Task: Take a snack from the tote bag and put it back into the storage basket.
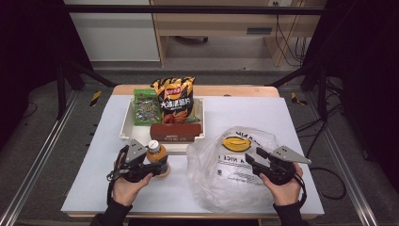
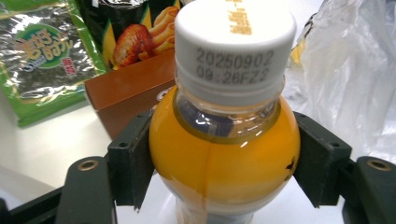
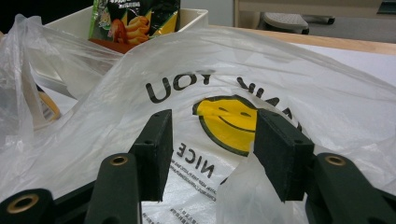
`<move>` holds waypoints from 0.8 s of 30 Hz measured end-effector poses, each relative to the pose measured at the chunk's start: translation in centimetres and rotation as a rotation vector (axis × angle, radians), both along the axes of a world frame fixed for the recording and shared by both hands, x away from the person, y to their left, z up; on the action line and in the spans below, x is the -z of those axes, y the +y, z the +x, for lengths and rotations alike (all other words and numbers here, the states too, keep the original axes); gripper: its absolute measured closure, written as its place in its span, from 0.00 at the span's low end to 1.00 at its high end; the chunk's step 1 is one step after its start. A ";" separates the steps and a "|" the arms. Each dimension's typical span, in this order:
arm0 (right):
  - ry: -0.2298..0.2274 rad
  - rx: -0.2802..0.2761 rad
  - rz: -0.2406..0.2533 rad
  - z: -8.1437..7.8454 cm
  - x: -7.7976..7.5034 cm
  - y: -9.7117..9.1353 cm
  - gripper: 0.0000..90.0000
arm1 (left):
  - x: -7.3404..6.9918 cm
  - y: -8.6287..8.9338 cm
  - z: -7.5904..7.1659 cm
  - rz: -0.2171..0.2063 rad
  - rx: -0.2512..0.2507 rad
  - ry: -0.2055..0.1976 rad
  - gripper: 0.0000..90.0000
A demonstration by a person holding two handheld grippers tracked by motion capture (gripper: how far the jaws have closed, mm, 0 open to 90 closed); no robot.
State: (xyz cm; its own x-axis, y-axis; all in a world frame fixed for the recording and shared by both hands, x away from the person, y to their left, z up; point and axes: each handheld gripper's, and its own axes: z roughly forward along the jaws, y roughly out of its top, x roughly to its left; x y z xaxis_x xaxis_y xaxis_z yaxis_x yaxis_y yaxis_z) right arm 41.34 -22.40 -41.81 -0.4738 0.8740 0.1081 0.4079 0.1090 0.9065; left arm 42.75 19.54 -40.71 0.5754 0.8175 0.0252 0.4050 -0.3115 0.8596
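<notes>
orange juice bottle (image 2: 224,154), white cap, upright, clasped by left gripper (image 2: 224,161)

Left gripper (image 1: 153,162): black body, grey three-cornered plate on top, black cable looped beside the hand. Right gripper (image 1: 251,157): same black build, grey three-cornered plate, black cable trailing past the wrist. Jaws, both units: flat black rectangular pads on black arms, small screw holes in the pads, brass-coloured ringed holes in the arms behind them. Sleeves (image 1: 110,214): dark, long, reaching both wrists.
</notes>
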 end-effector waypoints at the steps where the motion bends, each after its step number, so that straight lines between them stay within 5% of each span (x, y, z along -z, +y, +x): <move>1: 0.000 0.000 -0.002 0.0 0.0 0.0 0.53 | 0.1 0.2 0.0 0.006 0.003 -0.004 0.33; 12: 0.004 0.007 0.005 0.0 0.3 -0.1 0.51 | 1.8 0.3 -0.6 -0.037 -0.045 -0.002 0.23; 24: 0.011 0.006 0.006 0.1 0.5 -0.1 0.50 | 1.8 -0.4 -0.7 -0.066 -0.114 0.007 0.32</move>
